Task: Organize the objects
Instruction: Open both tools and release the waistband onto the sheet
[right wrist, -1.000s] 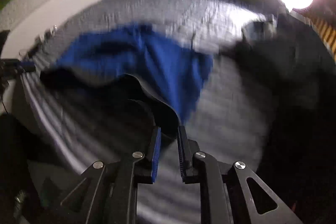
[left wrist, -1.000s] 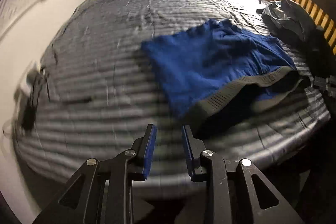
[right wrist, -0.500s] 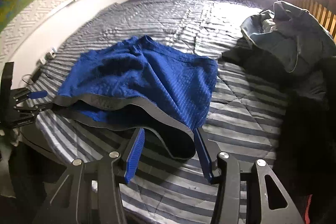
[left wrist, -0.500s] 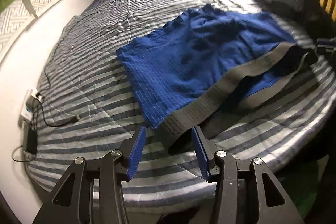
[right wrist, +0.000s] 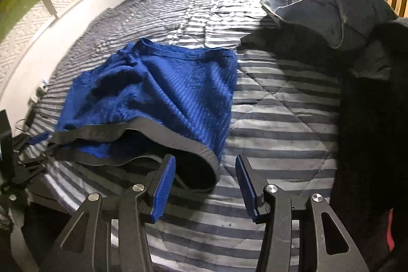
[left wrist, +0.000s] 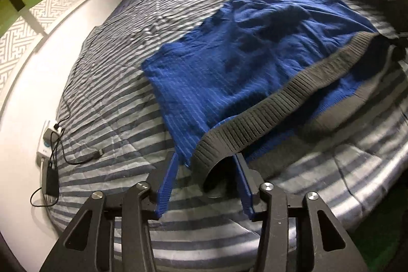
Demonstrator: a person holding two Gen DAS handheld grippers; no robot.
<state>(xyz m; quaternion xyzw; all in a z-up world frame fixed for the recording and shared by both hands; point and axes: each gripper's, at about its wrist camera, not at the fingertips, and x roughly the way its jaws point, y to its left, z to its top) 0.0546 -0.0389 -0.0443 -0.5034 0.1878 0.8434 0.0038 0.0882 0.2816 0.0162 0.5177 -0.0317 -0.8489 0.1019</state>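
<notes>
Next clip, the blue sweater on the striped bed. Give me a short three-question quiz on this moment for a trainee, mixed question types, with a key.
1. True or false: the left gripper is clamped shut on the blue sweater.
2. Multiple choice: which part of the sweater lies nearest the right gripper? A) the neckline B) the grey ribbed hem C) a sleeve cuff
3. Fill in: the grey jacket lies on the ____ side of the striped bedspread in the right wrist view.

Key
1. False: its jaws stand open on either side of the hem corner.
2. B
3. Right, apart from the sweater.
</notes>
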